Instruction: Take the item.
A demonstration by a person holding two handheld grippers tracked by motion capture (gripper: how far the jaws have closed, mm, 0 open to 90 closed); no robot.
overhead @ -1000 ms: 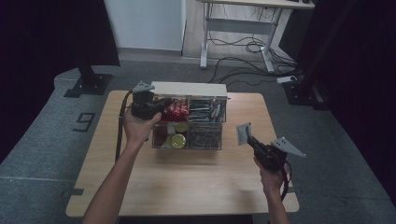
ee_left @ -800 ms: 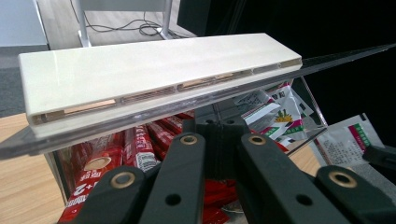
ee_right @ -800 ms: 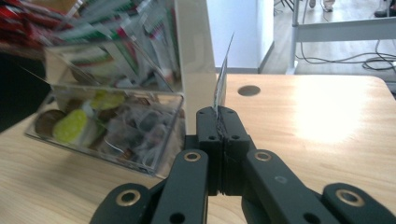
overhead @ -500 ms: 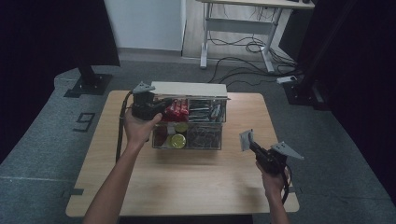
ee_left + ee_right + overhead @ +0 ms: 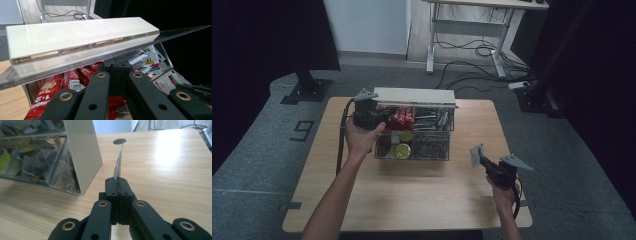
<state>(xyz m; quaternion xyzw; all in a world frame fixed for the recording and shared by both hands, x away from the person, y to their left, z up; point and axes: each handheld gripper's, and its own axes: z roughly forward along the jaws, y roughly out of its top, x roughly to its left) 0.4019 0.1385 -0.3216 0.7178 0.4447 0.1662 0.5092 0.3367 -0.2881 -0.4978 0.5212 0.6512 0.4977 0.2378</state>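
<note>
A clear compartment box (image 5: 414, 145) stands at the middle back of the wooden table (image 5: 412, 200), filled with red packets (image 5: 50, 90), sachets (image 5: 147, 60) and a yellow-lidded item (image 5: 402, 150). Its clear lid with a white bar (image 5: 414, 96) (image 5: 75, 35) is raised. My left gripper (image 5: 379, 114) (image 5: 117, 68) is shut on the lid's clear edge at the box's left end. My right gripper (image 5: 484, 161) (image 5: 117, 181) is low over the table right of the box, shut on a thin silver sachet (image 5: 476, 155) (image 5: 119, 162) that stands edge-on above the jaws.
The box's beige end wall (image 5: 85, 157) is just left of the held sachet. A round hole (image 5: 120, 141) sits in the tabletop beyond it. The table's front right corner (image 5: 524, 220) is close to my right hand. A desk with cables (image 5: 472, 45) stands behind.
My right hand has sunk toward the tabletop with the sachet and drifted slightly toward the near edge. The left gripper and the raised lid have kept still.
</note>
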